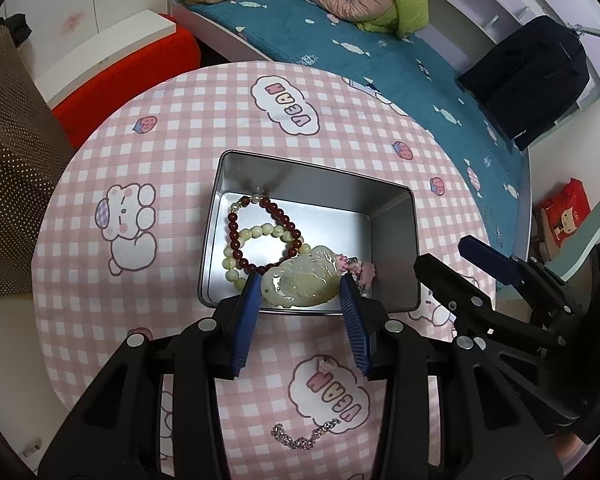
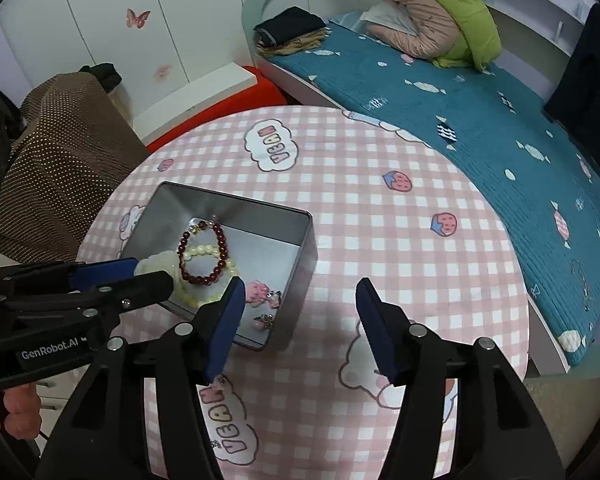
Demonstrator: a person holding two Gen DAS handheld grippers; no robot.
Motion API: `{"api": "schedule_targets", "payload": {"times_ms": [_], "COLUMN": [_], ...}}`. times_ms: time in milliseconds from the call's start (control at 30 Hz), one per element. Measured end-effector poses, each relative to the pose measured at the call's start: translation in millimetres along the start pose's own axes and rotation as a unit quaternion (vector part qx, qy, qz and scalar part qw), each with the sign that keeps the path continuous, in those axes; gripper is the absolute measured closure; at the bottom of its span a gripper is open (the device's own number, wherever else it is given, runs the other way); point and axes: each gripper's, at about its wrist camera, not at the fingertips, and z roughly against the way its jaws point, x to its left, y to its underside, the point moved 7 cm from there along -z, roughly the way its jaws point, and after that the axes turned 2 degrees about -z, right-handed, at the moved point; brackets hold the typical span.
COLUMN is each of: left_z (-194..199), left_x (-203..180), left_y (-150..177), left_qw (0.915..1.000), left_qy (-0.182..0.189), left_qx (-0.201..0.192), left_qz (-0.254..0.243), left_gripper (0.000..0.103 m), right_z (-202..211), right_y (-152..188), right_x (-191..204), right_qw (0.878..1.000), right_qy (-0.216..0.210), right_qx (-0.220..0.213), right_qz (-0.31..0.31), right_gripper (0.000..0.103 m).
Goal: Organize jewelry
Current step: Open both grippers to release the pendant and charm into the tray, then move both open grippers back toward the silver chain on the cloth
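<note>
Tin (image 1: 396, 240): two bracelets (image 1: 260, 236). Left gripper (image 1: 300, 292) seemingly grips pendant (image 1: 300, 280) at tin's near edge. Right gripper (image 2: 300, 292): wide, empty. Chain (image 1: 300, 436) on table (image 1: 180, 140).

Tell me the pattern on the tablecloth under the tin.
Pink-and-white checks with cartoon prints on the tablecloth, clearest in the right wrist view.

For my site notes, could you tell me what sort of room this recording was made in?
Most likely a child's bedroom: a bed with a teal candy-print cover and piled quilts, white wardrobe doors with butterfly stickers, and a round table in pink cartoon gingham.
</note>
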Motion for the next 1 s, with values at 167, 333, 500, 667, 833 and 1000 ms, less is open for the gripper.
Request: {"api": "schedule_targets", "payload": {"times_ms": [167,333,500,667,833,1000], "left_z": [-2,-1,4,9,15,22], "left_x": [1,4,5,4,3,3], "left_y": [0,0,2,5,13,21], "left_qw": [1.0,1.0,1.0,0.9999,0.9999,0.9997], "left_qy": [-0.004,-0.004,-0.002,-0.002,-0.002,-0.003], "left_qx": [0.005,0.006,0.003,0.0,-0.002,-0.004], "left_qz": [-0.006,-0.006,-0.007,-0.011,-0.017,-0.022], "left_gripper": [0.063,0.062,0.062,0.062,0.062,0.062], "right_z": [0,2,5,9,16,24], "right_y": [1,1,2,5,10,20], "right_x": [-2,-4,-2,1,2,4], "right_qw": [1.0,1.0,1.0,1.0,1.0,0.999], "right_qy": [0.009,0.015,0.015,0.018,0.022,0.025], "right_qx": [0.0,-0.001,-0.003,-0.006,-0.012,-0.015], "right_qz": [-0.004,-0.008,-0.01,-0.01,-0.014,-0.02], "right_gripper": [0.046,0.045,0.045,0.045,0.044,0.043]}}
